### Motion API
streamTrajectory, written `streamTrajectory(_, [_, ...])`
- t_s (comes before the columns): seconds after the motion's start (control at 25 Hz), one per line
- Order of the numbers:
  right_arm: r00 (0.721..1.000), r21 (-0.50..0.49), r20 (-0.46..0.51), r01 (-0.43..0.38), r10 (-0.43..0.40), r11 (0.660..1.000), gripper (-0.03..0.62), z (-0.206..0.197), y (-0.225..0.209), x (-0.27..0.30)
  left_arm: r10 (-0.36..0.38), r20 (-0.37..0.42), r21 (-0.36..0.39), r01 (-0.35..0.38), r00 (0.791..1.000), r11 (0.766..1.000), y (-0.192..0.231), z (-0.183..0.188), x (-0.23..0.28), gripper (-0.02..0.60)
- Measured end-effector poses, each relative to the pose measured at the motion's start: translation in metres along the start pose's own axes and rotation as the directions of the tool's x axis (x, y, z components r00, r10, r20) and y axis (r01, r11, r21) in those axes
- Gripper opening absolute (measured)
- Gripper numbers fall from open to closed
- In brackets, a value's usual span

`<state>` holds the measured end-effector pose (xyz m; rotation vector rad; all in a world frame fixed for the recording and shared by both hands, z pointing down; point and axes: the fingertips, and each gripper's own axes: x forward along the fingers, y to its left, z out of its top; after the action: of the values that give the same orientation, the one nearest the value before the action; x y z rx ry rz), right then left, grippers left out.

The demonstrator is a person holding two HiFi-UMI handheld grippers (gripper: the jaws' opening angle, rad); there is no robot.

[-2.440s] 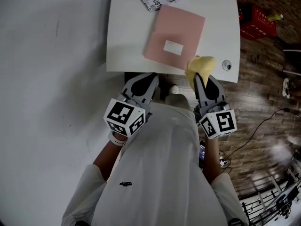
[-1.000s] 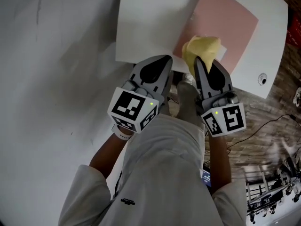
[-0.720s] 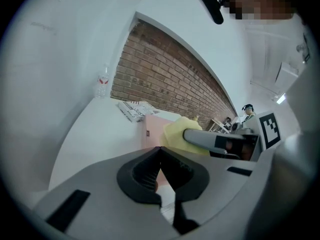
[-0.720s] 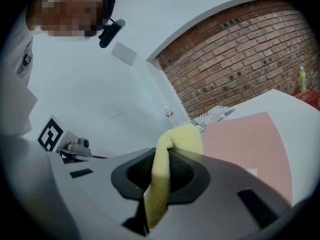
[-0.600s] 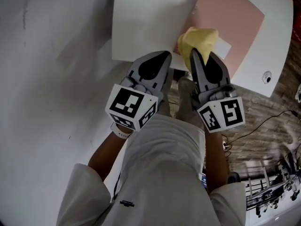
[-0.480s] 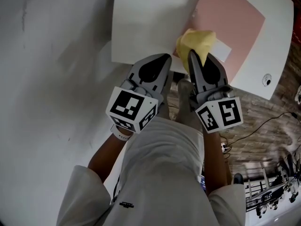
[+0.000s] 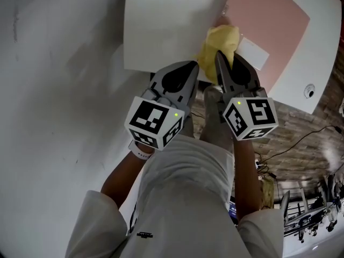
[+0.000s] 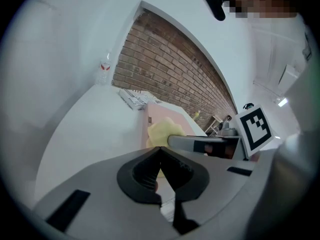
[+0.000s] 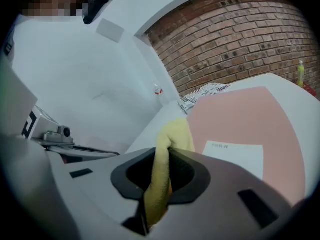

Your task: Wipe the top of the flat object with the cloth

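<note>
The right gripper [image 9: 159,184] pinches the yellow cloth [image 9: 174,131]. The cloth's bunched end lies at the 8 o'clock corner of the pink sheet [image 7: 274,26], and the sheet's white label [image 7: 251,51] is at the cloth's 3 o'clock. The left gripper [image 8: 161,159], at the right one's 9 o'clock, has its jaws pressed together on nothing, at the near edge of the table [image 7: 161,31]. Papers [image 9: 202,95] lie at the sheet's far end.

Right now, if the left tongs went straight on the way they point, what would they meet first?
Probably the yellow cloth held by the right tongs, just beyond the left tongs' shut tips; height over the white table is unclear.
</note>
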<state>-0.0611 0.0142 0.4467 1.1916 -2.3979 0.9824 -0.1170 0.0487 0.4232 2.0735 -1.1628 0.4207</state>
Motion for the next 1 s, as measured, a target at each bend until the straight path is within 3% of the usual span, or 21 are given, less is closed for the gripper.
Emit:
streamTrajectory(0.4, [0.994, -0.054, -0.034, 0.098, -0.1, 0.994, 0.06, -0.003, -0.022, -0.014, -0.028, -0.014, 0.026, 0.028, 1.0, 0.999, -0.008, -0.004, 0.011, 0.015])
streamTrajectory(0.76, [0.985, -0.032, -0.027, 0.171, -0.172, 0.985, 0.06, -0.013, -0.048, -0.046, -0.062, -0.043, 0.063, 0.065, 0.997, 0.996, -0.026, -0.009, 0.025, 0.015])
streamTrajectory(1.0, [0.973, -0.011, -0.023, 0.23, -0.23, 0.973, 0.061, -0.015, -0.054, -0.053, -0.046, -0.088, 0.122, 0.057, 0.995, 0.991, -0.012, -0.006, 0.037, 0.015])
